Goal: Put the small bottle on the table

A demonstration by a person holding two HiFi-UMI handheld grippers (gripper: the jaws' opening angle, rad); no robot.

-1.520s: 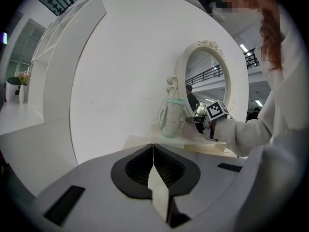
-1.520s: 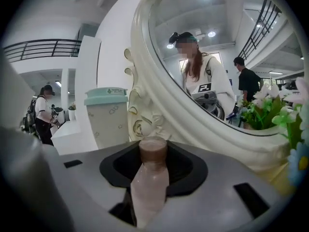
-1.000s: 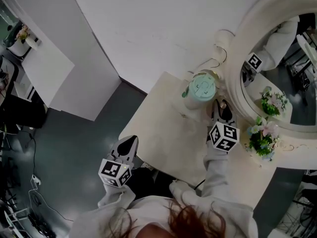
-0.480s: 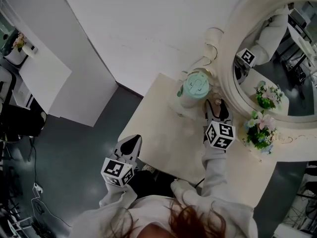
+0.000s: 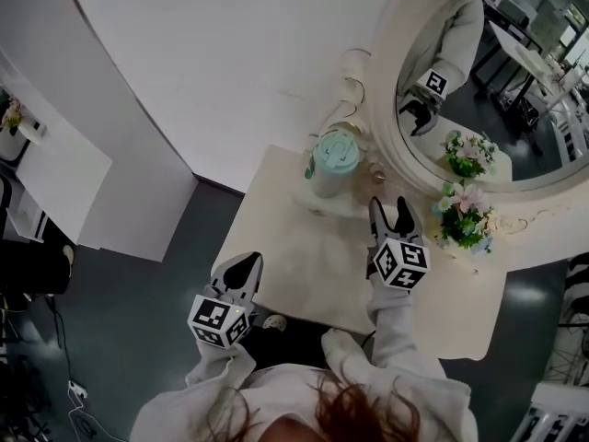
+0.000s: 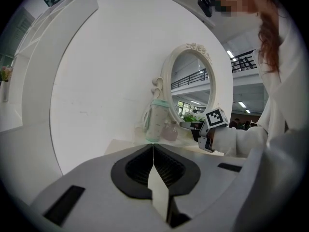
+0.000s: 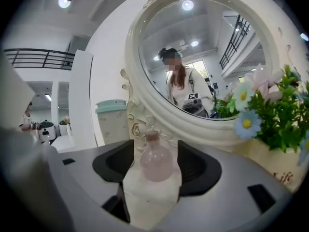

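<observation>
Both right fingers (image 7: 198,168) are opening around the small bottle (image 7: 157,162) on the desk (image 5: 294,265); we should draw straight back, left fingers (image 6: 135,168) closed, empty.

Frame centre: the small bottle (image 7: 156,158) stands on the table (image 5: 294,258), the lidded cup (image 5: 333,159) at its left, mirror (image 5: 502,109) behind, flowers (image 5: 463,217) at right.

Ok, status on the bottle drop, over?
Left gripper shut, empty. Right gripper jaws opening, pads off the small bottle, which stands upright on the table between them. Mint cup and mirror frame close beyond it.
</observation>
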